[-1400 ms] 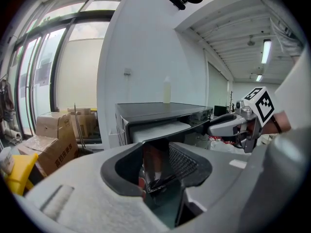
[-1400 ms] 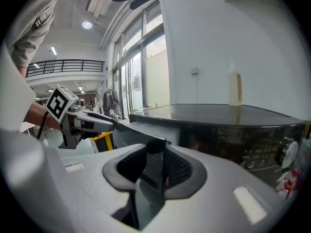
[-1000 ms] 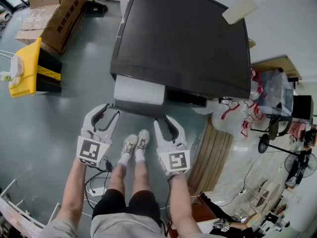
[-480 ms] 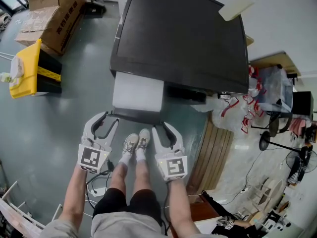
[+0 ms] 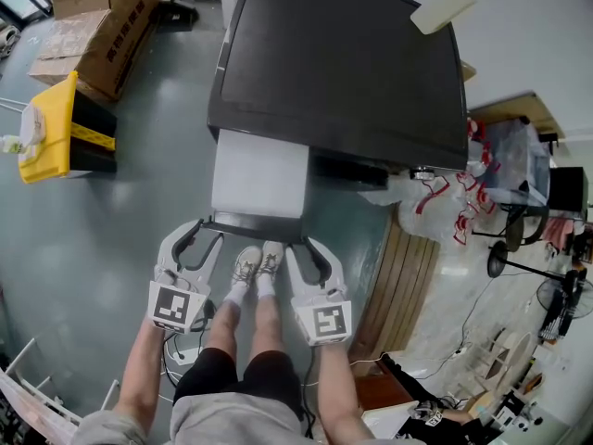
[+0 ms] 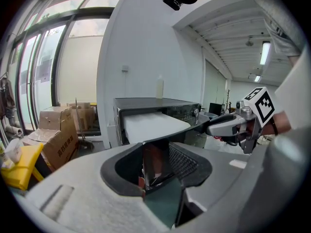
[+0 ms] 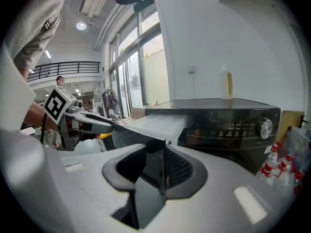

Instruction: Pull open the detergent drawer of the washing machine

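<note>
The black washing machine [image 5: 343, 63] stands ahead of me. Its detergent drawer [image 5: 259, 179], white on top, sticks far out of the upper left front. A dark front panel [image 5: 255, 222] caps the drawer. My left gripper [image 5: 197, 235] is shut on the panel's left end, my right gripper [image 5: 310, 248] on its right end. In the left gripper view the panel's edge [image 6: 156, 161] sits between the pads. The right gripper view shows the same panel [image 7: 151, 171] clamped edge-on between its pads, with the control panel and knob [image 7: 265, 127] beyond.
A pale bottle [image 5: 445, 7] lies on the machine's top. A yellow bin [image 5: 56, 128] and cardboard boxes [image 5: 102, 21] stand at the left. Plastic bags [image 5: 445, 211], wooden boards [image 5: 398, 286] and fans [image 5: 505, 258] crowd the right. My feet [image 5: 258, 265] are below the drawer.
The drawer has slid further out of the machine toward me. Both grippers have moved back with its front panel, still clamped on it.
</note>
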Motion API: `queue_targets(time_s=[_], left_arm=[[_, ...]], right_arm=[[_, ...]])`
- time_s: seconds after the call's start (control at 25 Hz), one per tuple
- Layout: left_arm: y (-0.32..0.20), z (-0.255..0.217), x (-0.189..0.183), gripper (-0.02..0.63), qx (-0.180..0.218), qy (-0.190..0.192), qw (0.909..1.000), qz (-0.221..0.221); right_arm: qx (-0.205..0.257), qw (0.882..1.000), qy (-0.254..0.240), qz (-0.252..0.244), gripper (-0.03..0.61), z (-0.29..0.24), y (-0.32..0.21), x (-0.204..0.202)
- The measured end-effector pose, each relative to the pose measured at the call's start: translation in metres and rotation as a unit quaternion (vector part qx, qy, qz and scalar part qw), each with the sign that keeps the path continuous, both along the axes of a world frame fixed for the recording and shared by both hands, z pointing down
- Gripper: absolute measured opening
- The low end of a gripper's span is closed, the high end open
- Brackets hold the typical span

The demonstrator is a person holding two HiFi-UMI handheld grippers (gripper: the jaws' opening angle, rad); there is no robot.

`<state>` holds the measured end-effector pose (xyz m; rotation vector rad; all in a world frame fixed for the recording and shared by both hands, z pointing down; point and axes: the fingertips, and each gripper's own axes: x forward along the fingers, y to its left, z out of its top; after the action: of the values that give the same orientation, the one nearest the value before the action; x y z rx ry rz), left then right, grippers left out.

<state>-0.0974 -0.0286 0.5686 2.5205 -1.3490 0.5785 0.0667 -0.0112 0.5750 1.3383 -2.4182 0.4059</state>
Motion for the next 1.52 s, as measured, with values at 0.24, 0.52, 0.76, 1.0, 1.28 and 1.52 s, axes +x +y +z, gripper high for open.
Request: queue_targets(time_s=[0.24,0.52,0.76,1.0,1.28,1.52], left_arm=[[0.012,0.002,-0.001,0.175,-0.006,-0.003,1.0,0.003],[0.017,0.005,-0.001,0.175,-0.006,0.001,1.0,0.0],[0.017,0.007,0.0,0.176,-0.004,-0.005,1.0,0.002],[0.019,0.009,0.002,0.181,-0.015,-0.009,0.9998,0.012],[0.015,-0.003,0.004,0.25,-0.005,-0.004,0.9998,0.017],[0.007,-0.022,-0.001,0.25,0.021,-0.004,0.9998,0.004]], right_arm=[[-0.007,1.0,-0.004,0.004,0.123,0.002,0.012,-0.001],[-0.008,1.0,-0.001,0.001,0.124,0.005,0.018,-0.001],[-0.008,1.0,-0.002,0.004,0.124,0.008,0.018,-0.001],[-0.017,1.0,-0.013,0.003,0.133,0.009,0.02,-0.003],[-0.008,1.0,-0.016,0.005,0.198,0.0,0.018,-0.008],[0.003,1.0,-0.006,0.002,0.198,-0.016,0.017,-0.005]])
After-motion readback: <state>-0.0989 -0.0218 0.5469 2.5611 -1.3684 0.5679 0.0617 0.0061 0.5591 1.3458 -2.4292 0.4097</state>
